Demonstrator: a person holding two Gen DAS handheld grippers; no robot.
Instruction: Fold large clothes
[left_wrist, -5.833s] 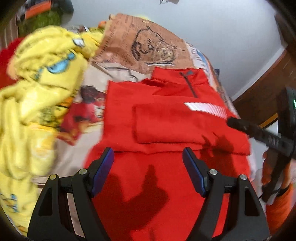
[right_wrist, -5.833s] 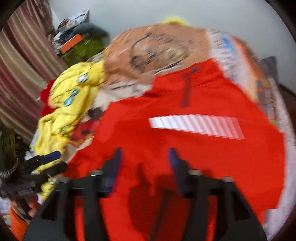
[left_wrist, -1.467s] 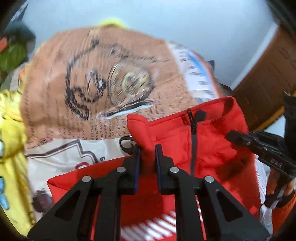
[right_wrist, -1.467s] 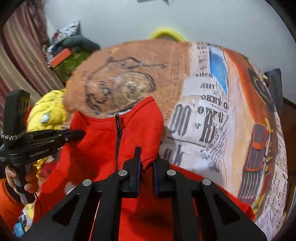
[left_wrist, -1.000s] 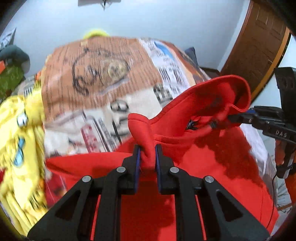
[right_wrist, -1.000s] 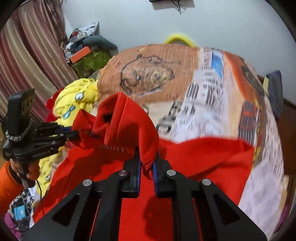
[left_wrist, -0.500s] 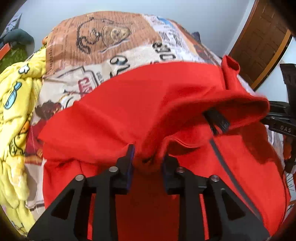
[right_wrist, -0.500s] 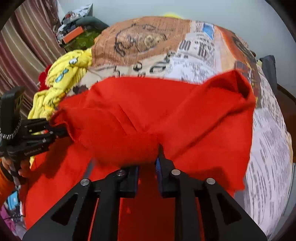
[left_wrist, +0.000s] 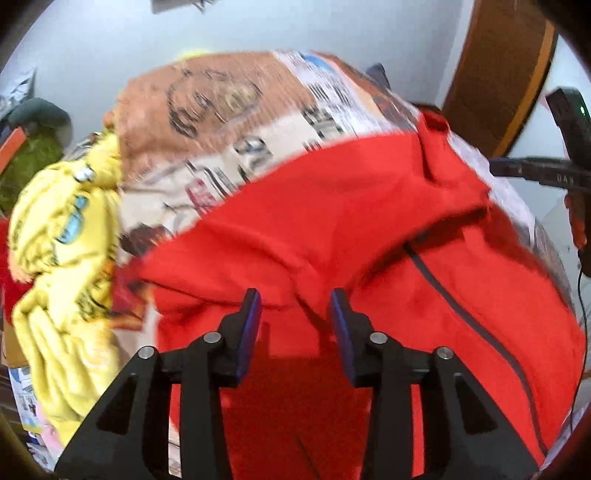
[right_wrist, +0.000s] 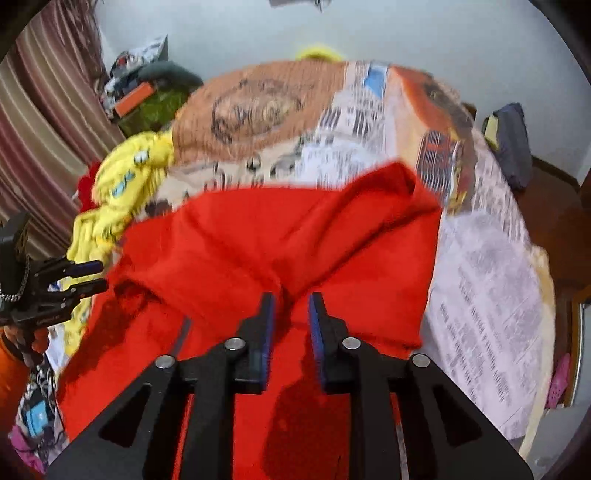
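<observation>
The red jacket (left_wrist: 369, 229) lies folded over on the bed (right_wrist: 487, 280), beside a yellow cloth (left_wrist: 59, 236). Left gripper (left_wrist: 294, 306) and right gripper (right_wrist: 291, 306) jaws are opening, cloth loose between them.

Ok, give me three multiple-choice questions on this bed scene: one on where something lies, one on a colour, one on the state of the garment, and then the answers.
1. Where does the yellow blanket lie relative to the red top in the left wrist view?
A. To its left
B. On top of it
C. To its right

2. What colour are the pads of the right gripper?
A. Green
B. Blue
C. White

3. How does the red top lie?
A. Hung on a door
B. Rolled into a ball
C. Folded over itself on the bed

Answers: 1 A, it is bunched at the picture's left edge. 2 B, blue strips line the black fingers. 3 C, one red layer overlaps another.
</observation>
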